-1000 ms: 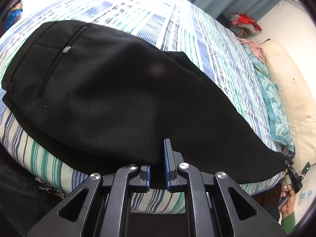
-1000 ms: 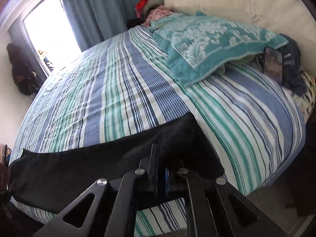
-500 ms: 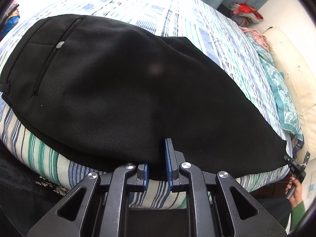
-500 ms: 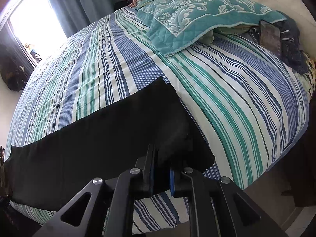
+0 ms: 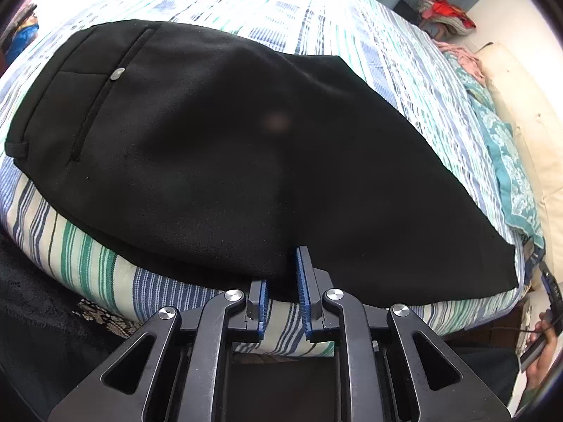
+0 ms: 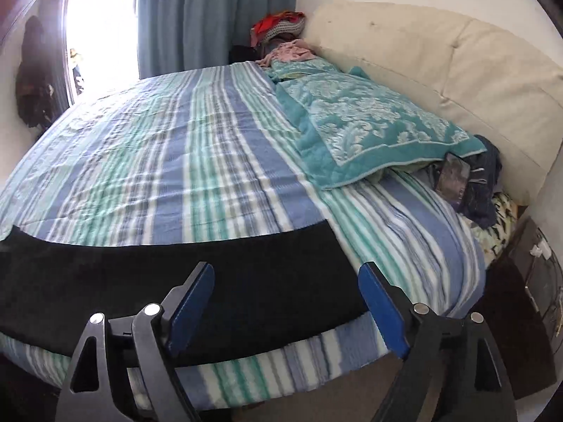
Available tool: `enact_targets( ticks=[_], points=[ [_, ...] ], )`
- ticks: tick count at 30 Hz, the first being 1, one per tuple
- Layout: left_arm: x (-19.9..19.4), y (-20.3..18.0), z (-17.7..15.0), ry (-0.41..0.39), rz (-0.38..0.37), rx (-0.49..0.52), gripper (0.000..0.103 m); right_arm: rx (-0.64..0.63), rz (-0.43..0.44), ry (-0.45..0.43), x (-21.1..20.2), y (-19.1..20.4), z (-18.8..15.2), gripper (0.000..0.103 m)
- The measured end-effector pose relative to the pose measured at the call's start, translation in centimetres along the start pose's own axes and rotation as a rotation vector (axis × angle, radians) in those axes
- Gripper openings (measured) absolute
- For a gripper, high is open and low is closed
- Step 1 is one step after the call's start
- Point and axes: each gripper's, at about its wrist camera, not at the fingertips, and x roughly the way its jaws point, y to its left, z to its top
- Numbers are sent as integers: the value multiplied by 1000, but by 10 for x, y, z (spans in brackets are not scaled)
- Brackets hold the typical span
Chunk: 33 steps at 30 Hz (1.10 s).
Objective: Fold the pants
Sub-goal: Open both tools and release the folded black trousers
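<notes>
- L side first: pants [image 5: 246, 161] lie flat on striped bed [image 5: 316, 10], one leg stacked on the other, waistband + back pocket button [image 5: 117, 75] far left, hem [image 5: 506, 267] far right. Long axis runs L→R along the near bed edge.
- Left gripper [image 5: 283, 293]: jaws only a narrow gap apart, near edge of pants sits between the blue pads. Looks lightly pinched or just let go, can't tell if pads bear on cloth.
- Right gripper [image 6: 285, 302]: jaws wide apart, holding nothing, hovering over hem end of pants [image 6: 211, 281] by the near bed edge.
- Key relation: hem end is right under R claw, waist well off to the left. My read: next fold carries hem toward waist along that axis, R arm nearer for it.
- L view only: waist, pocket, full length. R view only: hem corner square on sheet, teal pillow [image 6: 369, 126] + headboard [image 6: 440, 70] well beyond.
</notes>
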Motion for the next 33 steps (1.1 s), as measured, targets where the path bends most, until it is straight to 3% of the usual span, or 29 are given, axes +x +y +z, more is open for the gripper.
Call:
enact_targets(
  ticks=[5,9,12,14,16,18,21,22,23,27,30,31,32,33],
  points=[
    [-16,9,-7,0,54,-6,38,3,275,28,6,99,-10,89],
    [-43,33,-19,-10,111,-78,38,-2,385,112,39,169,-43,89],
    [-73,36,-19,-100,142,-64,41,-27,430,248,67,200,-66,89],
    [-79,27,-7,-153,123,-14,62,-69,414,285,74,210,-77,90],
    [-72,19,14,-183,87,23,68,-109,403,274,73,214,-82,93],
    [-53,12,34,-195,63,66,68,-99,410,276,72,212,-84,94],
    [-9,8,48,-146,163,154,62,-37,434,274,74,204,-81,94],
    [6,10,45,-83,228,180,40,-18,444,273,74,202,-81,94],
    [16,15,41,-37,287,202,30,-5,451,272,74,199,-82,94],
    [-9,37,16,-40,364,240,25,-10,460,264,71,198,-85,95],
    [-28,49,15,-72,339,181,24,-42,461,257,71,201,-87,99],
    [-33,46,18,-105,331,186,31,-54,457,256,71,204,-88,101],
    [-37,39,22,-137,320,202,52,-67,450,256,71,206,-88,102],
    [-39,30,28,-161,306,218,64,-80,441,256,72,209,-88,103]
  ],
)
